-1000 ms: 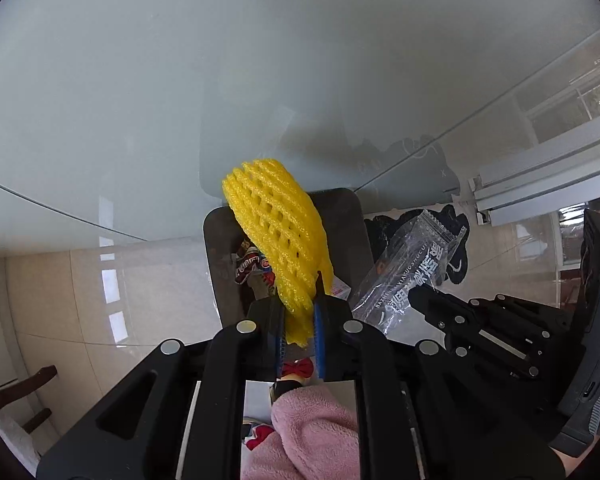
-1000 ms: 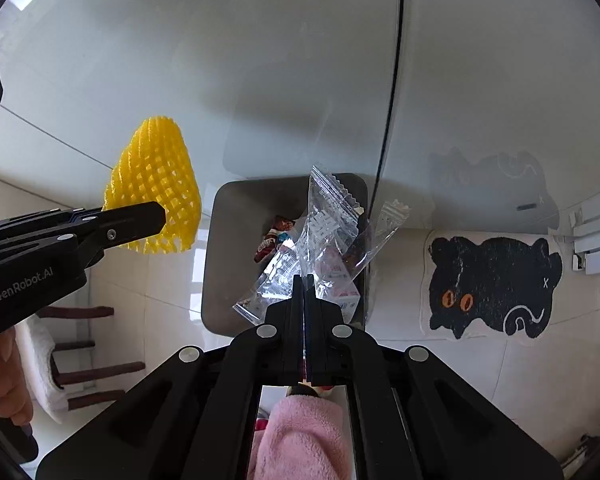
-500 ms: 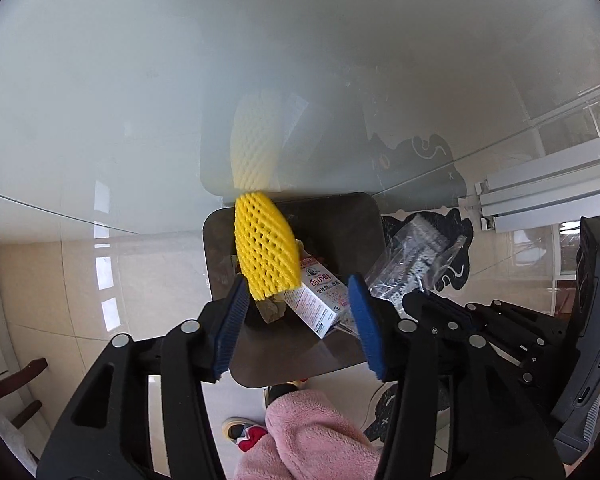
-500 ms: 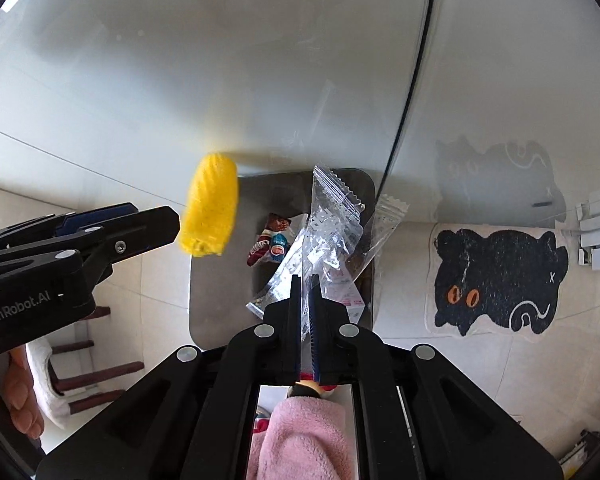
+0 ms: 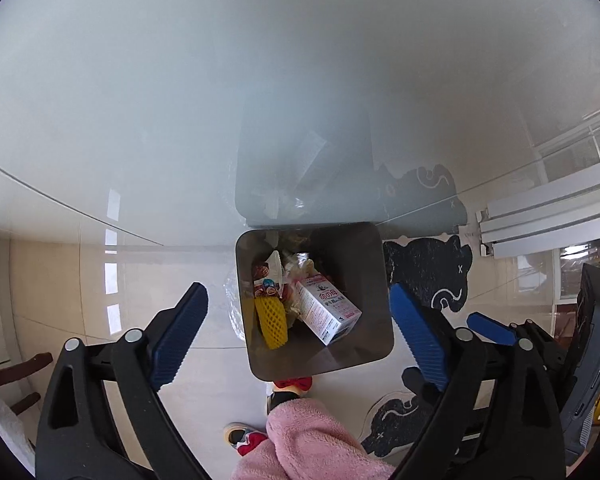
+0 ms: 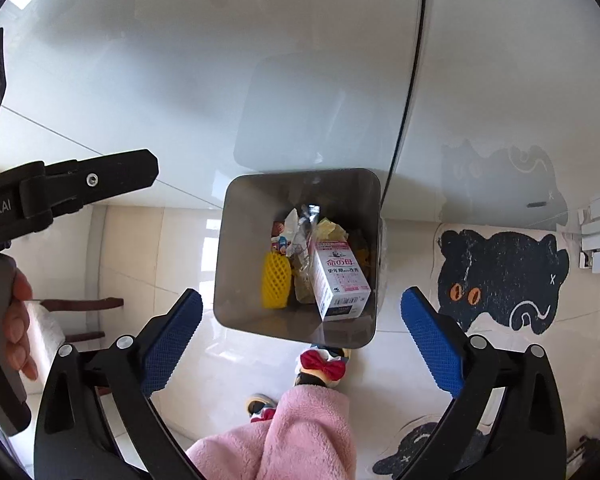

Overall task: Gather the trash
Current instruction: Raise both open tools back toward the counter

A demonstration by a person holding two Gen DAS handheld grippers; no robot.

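A dark square trash bin [image 5: 374, 344] stands on the floor below the glass table edge; it also shows in the right wrist view [image 6: 236, 272]. Inside lie a yellow foam fruit net [image 5: 271, 322] [image 6: 276, 280], a white carton with pink print [image 5: 327, 312] [image 6: 340, 280], a clear plastic wrapper [image 6: 302, 232] and small snack wrappers [image 5: 266, 286]. My left gripper [image 5: 298, 338] is open and empty above the bin. My right gripper [image 6: 300, 338] is open and empty above the bin. The left gripper [image 6: 80, 184] also shows at the left of the right wrist view.
A frosted glass table top [image 5: 260, 80] fills the upper half of both views. Black cat-shaped floor mats [image 6: 500, 276] lie right of the bin. A pink sleeve [image 6: 296, 436] and slippers [image 6: 324, 366] are below. A wooden chair [image 5: 16, 372] stands at the left.
Both grippers opened. The yellow net dropped from the left gripper and the clear wrapper from the right gripper; both now lie in the bin.
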